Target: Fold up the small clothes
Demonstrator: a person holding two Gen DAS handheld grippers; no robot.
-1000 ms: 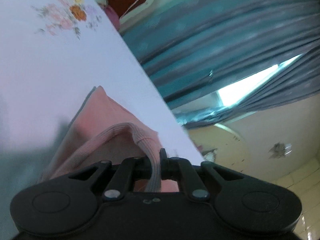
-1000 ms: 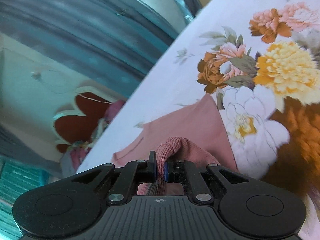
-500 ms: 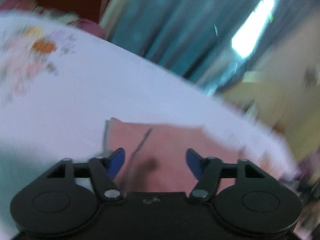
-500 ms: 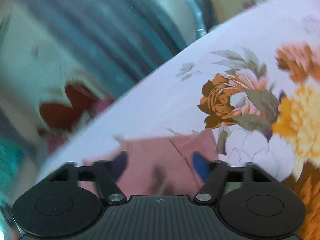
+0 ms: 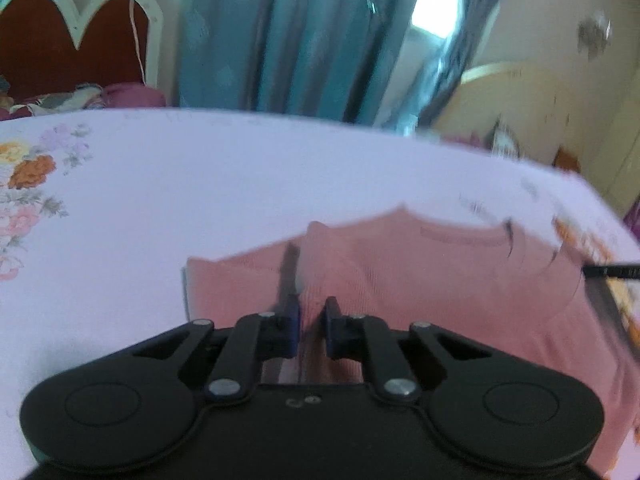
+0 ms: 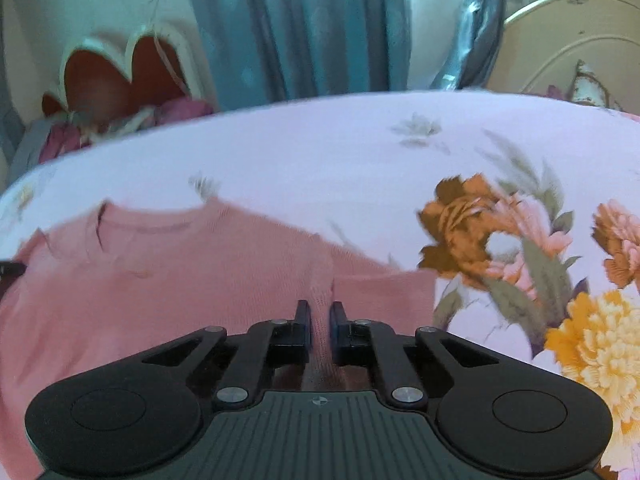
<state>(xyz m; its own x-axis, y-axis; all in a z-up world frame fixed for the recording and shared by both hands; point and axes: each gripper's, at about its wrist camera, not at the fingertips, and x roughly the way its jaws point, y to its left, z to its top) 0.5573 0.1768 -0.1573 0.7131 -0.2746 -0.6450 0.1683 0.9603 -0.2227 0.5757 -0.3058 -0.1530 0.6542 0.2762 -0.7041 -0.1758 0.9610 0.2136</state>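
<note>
Pink sweater (image 5: 440, 280) flat on floral bed sheet (image 5: 200, 184), mid-frame; left tongs (image 5: 312, 322) and right tongs (image 6: 319, 326) each just closed, clamped on a fabric pinch.

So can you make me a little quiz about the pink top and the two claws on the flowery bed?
1. True or false: the pink top lies spread on the floral bedsheet.
2. What is pinched in the left claw?
A. a curtain
B. a fold of the pink top
C. nothing
3. Fill in: the big orange and yellow flowers are printed beside the ____ claw.

Key: 1 true. 2 B; both claws' jaws have just been closing, each with a ridge of pink fabric between them. 3 right.
</note>
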